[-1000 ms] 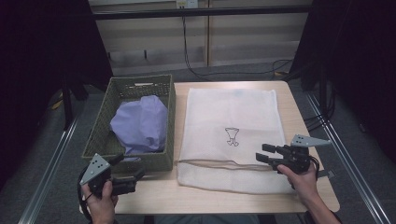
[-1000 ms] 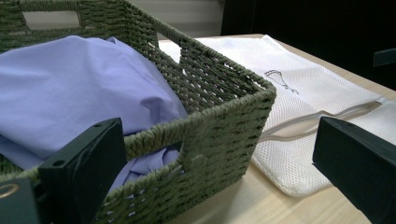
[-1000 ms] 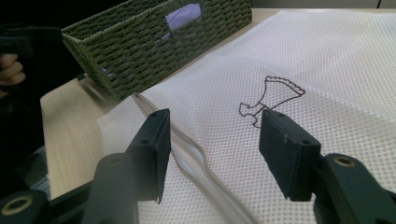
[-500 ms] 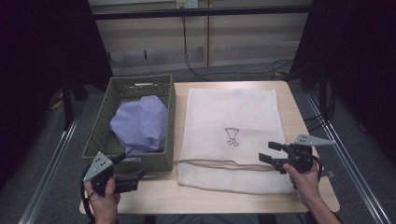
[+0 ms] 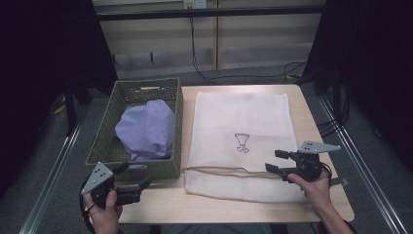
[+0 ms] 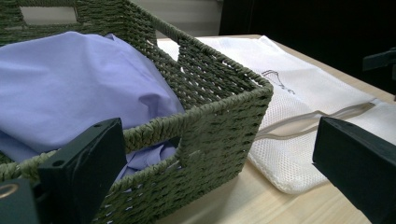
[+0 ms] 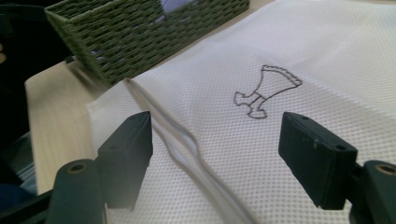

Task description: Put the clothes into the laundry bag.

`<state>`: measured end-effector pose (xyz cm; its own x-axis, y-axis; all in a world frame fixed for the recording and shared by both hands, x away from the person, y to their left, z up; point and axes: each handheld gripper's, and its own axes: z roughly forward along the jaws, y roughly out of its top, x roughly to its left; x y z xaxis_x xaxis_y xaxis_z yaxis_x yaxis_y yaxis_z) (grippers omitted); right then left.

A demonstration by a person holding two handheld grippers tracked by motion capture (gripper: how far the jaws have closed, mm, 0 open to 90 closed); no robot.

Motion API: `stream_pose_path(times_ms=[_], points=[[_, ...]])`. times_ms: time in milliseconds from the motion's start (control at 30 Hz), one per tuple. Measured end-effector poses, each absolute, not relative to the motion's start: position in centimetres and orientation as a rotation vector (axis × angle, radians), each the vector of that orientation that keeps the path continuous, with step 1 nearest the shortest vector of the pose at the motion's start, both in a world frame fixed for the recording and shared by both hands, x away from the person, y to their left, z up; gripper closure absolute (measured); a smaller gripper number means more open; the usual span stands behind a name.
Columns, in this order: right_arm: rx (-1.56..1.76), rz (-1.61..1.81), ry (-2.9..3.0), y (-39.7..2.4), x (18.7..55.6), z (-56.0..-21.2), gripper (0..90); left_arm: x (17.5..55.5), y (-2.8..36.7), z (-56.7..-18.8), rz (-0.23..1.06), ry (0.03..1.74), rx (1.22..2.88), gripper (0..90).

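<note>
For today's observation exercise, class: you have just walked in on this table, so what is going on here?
A person holds a two-jaw gripper in each hand at a wooden table. The right gripper hovers over the near end of a white mesh laundry bag lying flat; its jaws have just been opening and stand wide with nothing between them. The left gripper waits, open, at the near corner of a green woven basket that holds a crumpled lilac garment. The garment is not yet in the bag.

High view overhead, gripper views low (close), sharing basket (image 6: 219,121)
</note>
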<state>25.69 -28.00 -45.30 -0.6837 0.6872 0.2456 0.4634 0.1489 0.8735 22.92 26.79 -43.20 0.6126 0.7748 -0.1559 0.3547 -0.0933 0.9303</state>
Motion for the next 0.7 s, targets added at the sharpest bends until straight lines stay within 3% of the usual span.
stream_pose_path(times_ms=[700], points=[[1.118, 1.553, 2.251, -25.7, 27.2, -45.6, 36.9, 22.6, 27.1, -43.4, 0.437, 0.915, 1.699, 2.3]])
